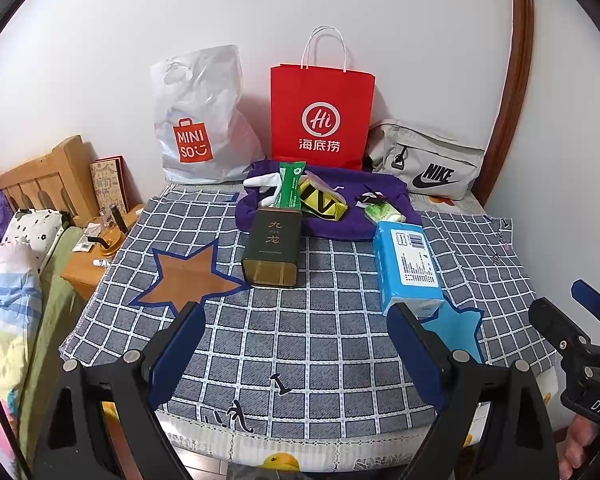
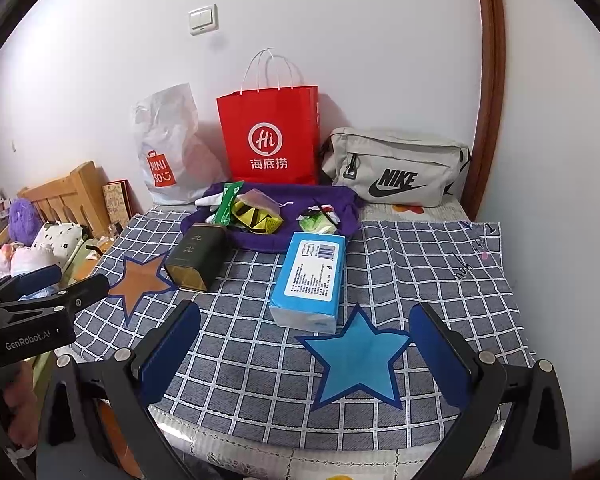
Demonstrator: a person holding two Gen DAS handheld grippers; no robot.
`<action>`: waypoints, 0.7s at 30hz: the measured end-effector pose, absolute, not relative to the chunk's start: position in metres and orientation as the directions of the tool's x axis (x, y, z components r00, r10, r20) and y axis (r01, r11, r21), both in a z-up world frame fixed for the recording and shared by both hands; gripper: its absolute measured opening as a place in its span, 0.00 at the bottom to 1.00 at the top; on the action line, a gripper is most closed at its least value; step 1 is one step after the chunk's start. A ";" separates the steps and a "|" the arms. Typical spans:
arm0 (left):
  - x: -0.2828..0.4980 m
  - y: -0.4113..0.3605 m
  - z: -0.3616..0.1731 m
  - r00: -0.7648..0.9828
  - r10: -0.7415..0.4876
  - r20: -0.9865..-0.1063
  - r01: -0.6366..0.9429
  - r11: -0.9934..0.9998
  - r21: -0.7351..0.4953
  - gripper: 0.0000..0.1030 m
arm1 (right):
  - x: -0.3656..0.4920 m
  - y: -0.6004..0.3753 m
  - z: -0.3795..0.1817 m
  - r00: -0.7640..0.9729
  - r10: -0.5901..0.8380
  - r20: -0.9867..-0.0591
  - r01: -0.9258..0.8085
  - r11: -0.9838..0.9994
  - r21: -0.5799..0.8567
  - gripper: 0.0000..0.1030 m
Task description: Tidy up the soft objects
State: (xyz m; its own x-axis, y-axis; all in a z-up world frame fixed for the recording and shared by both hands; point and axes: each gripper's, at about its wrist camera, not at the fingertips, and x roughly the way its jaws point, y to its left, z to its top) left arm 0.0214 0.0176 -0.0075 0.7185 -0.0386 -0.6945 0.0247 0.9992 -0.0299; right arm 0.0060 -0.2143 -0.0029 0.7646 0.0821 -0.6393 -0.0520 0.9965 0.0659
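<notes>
The left gripper [image 1: 296, 332] hangs nearest the lens, its blue-padded jaws spread wide apart with nothing between them, above a worktop [image 1: 300, 344] covered by a grey checked cloth. The right gripper [image 2: 306, 332] is likewise spread wide and empty, poised over a blue star patch [image 2: 358, 364] on the cloth. Just beyond that star lies a blue tissue pack [image 2: 310, 280], and to its left a dark green tin [image 1: 272, 250] lies on its side beside an orange star patch [image 1: 186, 276]. Behind them a purple cloth [image 1: 348, 224] holds the small soft items: a white glove [image 1: 262, 182], a green packet [image 1: 288, 186], a yellow-and-black pouch [image 1: 322, 204] and a pale green tissue packet [image 1: 384, 213]. Along the wall stand a white Miniso bag [image 1: 198, 120], a red paper bag [image 1: 320, 116] and a grey Nike bag [image 1: 428, 160].
</notes>
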 end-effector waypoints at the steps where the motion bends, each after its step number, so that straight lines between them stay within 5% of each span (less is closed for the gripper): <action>1: 0.021 0.018 -0.008 0.718 -0.040 -0.695 0.026 0.999 -0.030 0.90 | 0.005 -0.214 -0.003 0.765 0.083 -0.639 -0.052 0.996 0.067 1.00; 21: 0.019 0.019 -0.006 0.720 -0.034 -0.694 0.021 0.999 -0.026 0.90 | 0.004 -0.214 -0.001 0.767 0.083 -0.636 -0.053 0.996 0.065 1.00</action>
State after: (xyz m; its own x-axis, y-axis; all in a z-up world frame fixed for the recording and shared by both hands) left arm 0.0193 0.0191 -0.0061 0.7196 -0.0335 -0.6936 0.0211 0.9994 -0.0264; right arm 0.0039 -0.2136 -0.0007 0.7670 0.0829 -0.6363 -0.0535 0.9964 0.0654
